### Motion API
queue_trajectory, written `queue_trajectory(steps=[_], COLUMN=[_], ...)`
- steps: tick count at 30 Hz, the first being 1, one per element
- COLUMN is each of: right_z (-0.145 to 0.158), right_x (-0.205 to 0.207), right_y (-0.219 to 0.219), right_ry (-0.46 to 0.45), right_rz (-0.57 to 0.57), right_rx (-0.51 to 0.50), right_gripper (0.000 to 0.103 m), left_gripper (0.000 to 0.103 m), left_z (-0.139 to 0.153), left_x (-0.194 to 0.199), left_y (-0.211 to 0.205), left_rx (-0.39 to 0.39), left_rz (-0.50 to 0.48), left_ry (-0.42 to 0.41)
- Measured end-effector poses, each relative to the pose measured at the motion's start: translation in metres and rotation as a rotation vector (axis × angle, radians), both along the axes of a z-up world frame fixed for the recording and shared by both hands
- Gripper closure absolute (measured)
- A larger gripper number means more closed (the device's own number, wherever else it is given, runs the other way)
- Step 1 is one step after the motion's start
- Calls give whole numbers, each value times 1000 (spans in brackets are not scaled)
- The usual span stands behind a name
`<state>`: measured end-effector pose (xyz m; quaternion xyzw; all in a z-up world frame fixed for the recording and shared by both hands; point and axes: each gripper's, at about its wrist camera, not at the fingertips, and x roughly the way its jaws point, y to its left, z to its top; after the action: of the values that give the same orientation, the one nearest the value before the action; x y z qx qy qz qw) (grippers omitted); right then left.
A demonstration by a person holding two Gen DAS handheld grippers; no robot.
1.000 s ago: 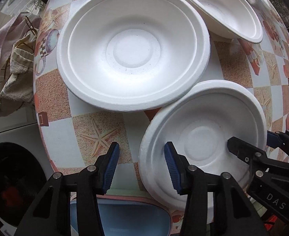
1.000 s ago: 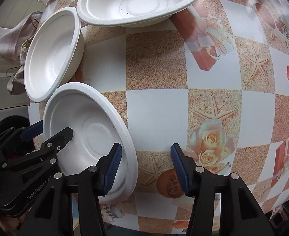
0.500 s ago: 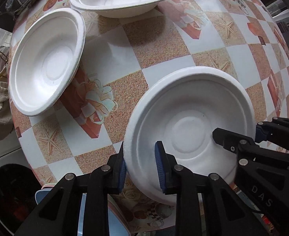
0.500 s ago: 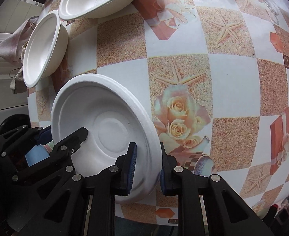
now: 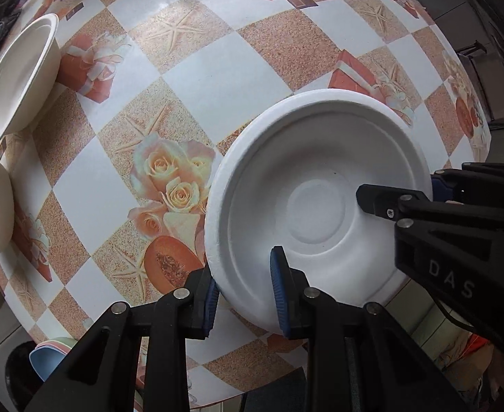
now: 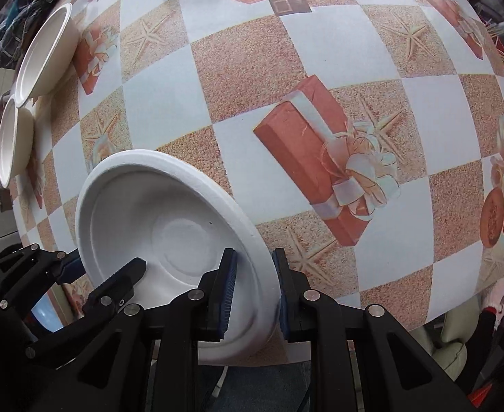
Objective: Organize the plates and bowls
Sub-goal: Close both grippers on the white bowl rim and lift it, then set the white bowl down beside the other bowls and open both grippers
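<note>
Opposite rims of a white foam bowl are pinched by the left gripper and right gripper.
It is held over a checkered tablecloth; two more bowls are seen at its far-left edge.

Now closed on the plate from both sides: left gripper pinching the near rim, right gripper pinching the opposite rim, where a second ago both sets of fingers stood spread wide. Carried rightward across the table, away from the two bowls, which have slid from the middle of the left view out to its left edge and shrunk to the far left of the right view. Overhanging the table's near edge now, plate tilted.
</note>
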<state>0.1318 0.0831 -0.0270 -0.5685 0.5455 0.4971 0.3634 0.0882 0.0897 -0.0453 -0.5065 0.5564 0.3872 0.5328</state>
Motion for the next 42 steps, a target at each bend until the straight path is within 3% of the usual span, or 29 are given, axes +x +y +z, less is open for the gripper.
queue_trajectory(steps=[2,4,5,7,8,9,14,19,24,30,37,42], right_z=[2,3,4,6,8,10,12,21,32,62,91,95], right_x=[11,17,21,47,57,63,99,129,112,82,29,-19], right_y=[0,-6,-7,-3,1,1,0,-3,25,57,94,122], right_ry=[8,19,23,20,25,32,28,23,33,60,95,116], right_rz=[-22,-51,-70,-108,-126,-144,-221,-256,-246,-178,-70,-28], right_rx=[1,-1,-3,4,19,35,31,40,66,138,222,244], right_gripper=[80,79,77,42,15,13,13,13,13,13,13,13], left_gripper=[63,39,32,27,27,27,25,24,24,24,24,24], left_z=[2,7,11,19,22,23,42,49,62,94,108,103], left_x=[14,28,34,39,36,33,-15,-59,-79,-111,-148,-177], left_y=[5,11,14,16,16,16,-3,-50,-66,-41,24,72], left_rx=[-5,8,23,49,50,49,53,69,95,166,279,318], left_rz=[-11,-23,-26,-27,-24,-18,22,50,78,144,244,306], left_ry=[-16,-5,7,22,24,26,1,-12,-22,-15,40,107])
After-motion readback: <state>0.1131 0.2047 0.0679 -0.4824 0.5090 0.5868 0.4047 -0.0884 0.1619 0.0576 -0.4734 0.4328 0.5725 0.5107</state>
